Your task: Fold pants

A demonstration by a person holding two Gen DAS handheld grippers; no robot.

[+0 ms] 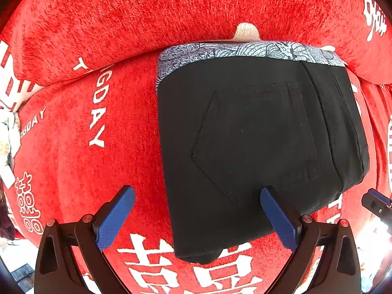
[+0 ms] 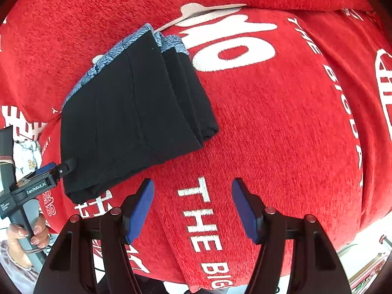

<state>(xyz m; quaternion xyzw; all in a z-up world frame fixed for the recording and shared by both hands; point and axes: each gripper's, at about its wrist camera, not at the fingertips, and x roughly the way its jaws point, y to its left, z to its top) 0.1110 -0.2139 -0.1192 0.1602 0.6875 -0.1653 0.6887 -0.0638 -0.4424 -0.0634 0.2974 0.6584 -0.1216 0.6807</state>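
L gripper (image 1: 197, 194): jaws wide apart, nothing btwn them. Its right finger (image 1: 278, 216) overlaps the near edge of the pants (image 1: 257, 134); can't tell if touching. Left finger is over bare red cover (image 1: 73, 134).

Pants = black, folded into a compact stack, lying flat just ahead of L jaws and slightly to their right. Back pocket faces up. Blue-grey patterned lining (image 1: 220, 51) shows along the far edge. Far edge sits against the red cushion (image 1: 171, 12) behind.

R gripper (image 2: 193, 192): jaws also wide apart, empty, over cover w/ white "THE BIG" lettering (image 2: 201, 213) btwn and below the fingers. From here pants (image 2: 137, 112) are ahead and to the left of R jaws, apart from them; stacked fold layers visible at the corner nearest the jaws.

L gripper body (image 2: 36, 183) shows at R view's left edge, tip at the pants' near-left edge. Hand (image 2: 27, 235) grips its handle, painted nails visible.

Cover has white Chinese characters (image 1: 186, 264) below L jaws.
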